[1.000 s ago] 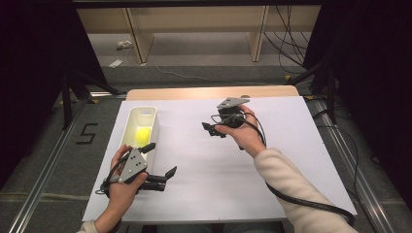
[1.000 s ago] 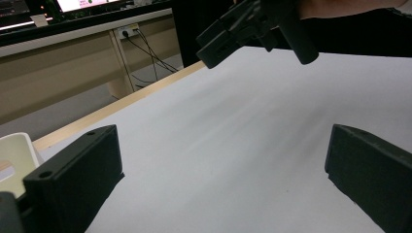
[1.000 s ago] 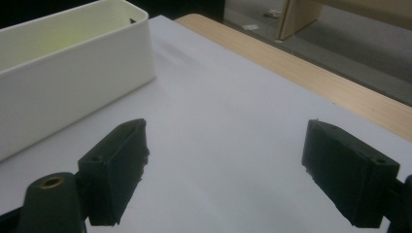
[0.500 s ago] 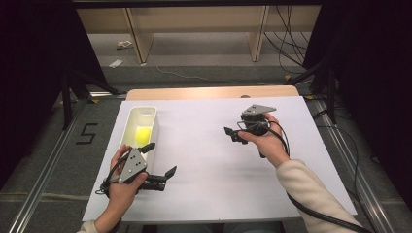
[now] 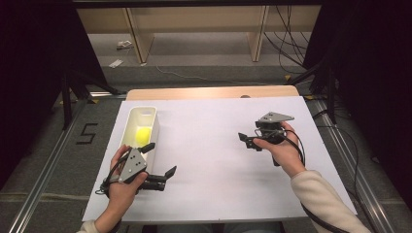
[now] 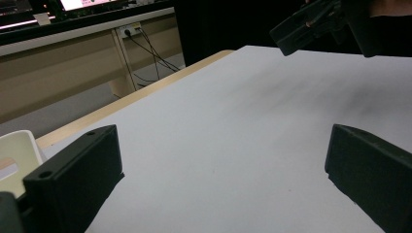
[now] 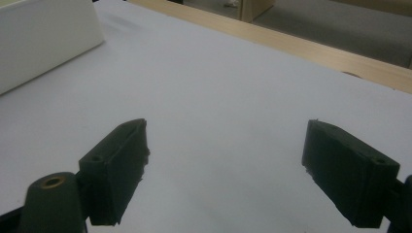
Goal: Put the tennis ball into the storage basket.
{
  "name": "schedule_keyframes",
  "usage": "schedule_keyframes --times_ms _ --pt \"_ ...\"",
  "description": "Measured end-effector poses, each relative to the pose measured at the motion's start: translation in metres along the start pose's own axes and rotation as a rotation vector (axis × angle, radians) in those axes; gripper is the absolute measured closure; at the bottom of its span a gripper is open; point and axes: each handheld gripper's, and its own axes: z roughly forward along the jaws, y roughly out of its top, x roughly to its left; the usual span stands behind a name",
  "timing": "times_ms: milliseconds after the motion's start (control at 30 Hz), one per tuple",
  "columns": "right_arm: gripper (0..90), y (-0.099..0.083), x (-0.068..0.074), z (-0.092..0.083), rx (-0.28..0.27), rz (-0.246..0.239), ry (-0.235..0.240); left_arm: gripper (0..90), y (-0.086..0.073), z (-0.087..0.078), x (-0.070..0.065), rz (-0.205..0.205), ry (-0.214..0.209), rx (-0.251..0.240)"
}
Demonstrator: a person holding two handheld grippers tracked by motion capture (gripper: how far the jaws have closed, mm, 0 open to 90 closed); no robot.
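White tray | long axis runs front-to-back | left gripper, right gripper: fingers apart, empty

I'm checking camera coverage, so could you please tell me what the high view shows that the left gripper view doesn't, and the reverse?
High view: the yellow ball lying in the white bin. Left gripper view: the left gripper's jaws close up, wide apart, nothing between them, and a socket with cables. Both: the white table, the bin and the right gripper.
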Motion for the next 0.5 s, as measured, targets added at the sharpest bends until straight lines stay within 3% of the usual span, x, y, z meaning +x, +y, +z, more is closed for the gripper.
schedule_keyframes --times_ms 500 --pt "17.7 -0.024 -0.008 -0.021 -0.012 0.023 -0.011 0.0 0.0 0.0 0.0 -0.001 0.002 0.003"
